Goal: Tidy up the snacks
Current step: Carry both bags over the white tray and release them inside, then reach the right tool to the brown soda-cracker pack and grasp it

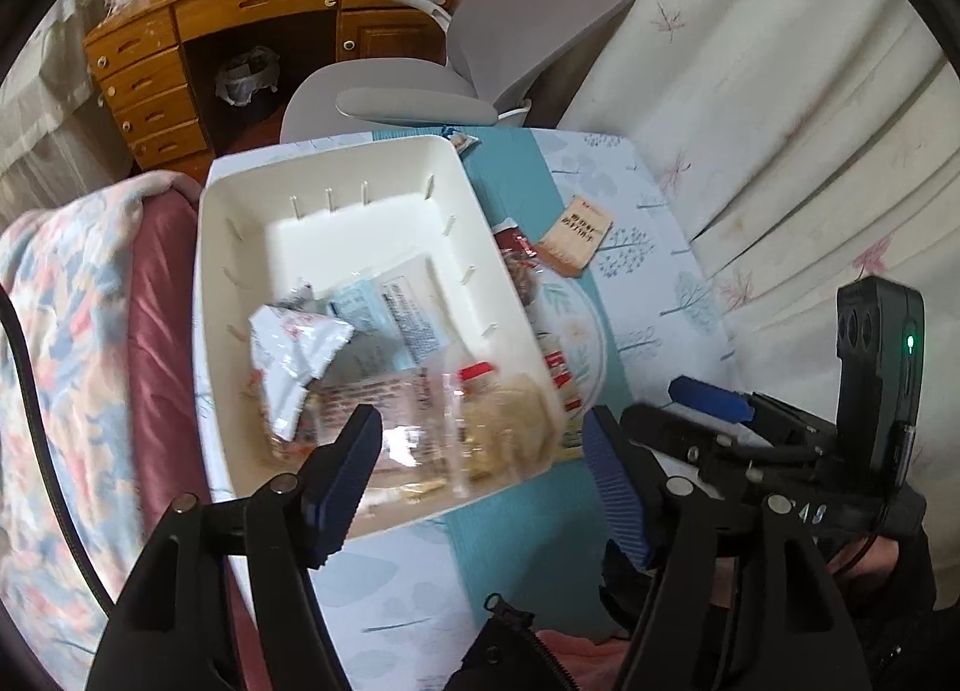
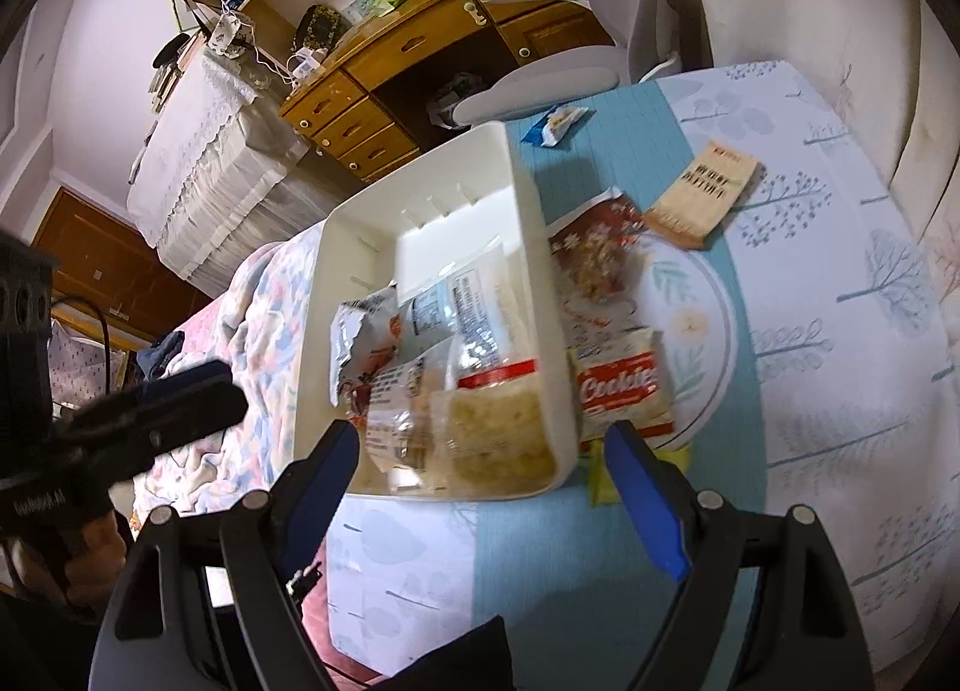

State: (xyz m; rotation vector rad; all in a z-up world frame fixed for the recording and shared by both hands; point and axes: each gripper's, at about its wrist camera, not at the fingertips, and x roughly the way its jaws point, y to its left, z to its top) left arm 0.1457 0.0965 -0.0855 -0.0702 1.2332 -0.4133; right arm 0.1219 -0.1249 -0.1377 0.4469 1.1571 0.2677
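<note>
Just short of the white bin's (image 2: 543, 283) near rim, both claws, left (image 1: 483, 487) and right (image 2: 480, 493), wide, empty

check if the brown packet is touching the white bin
Apart. In the right wrist view the brown packet lies flat on the tablecloth, with a strip of blue cloth and the red snack bag between it and the white bin.
</note>
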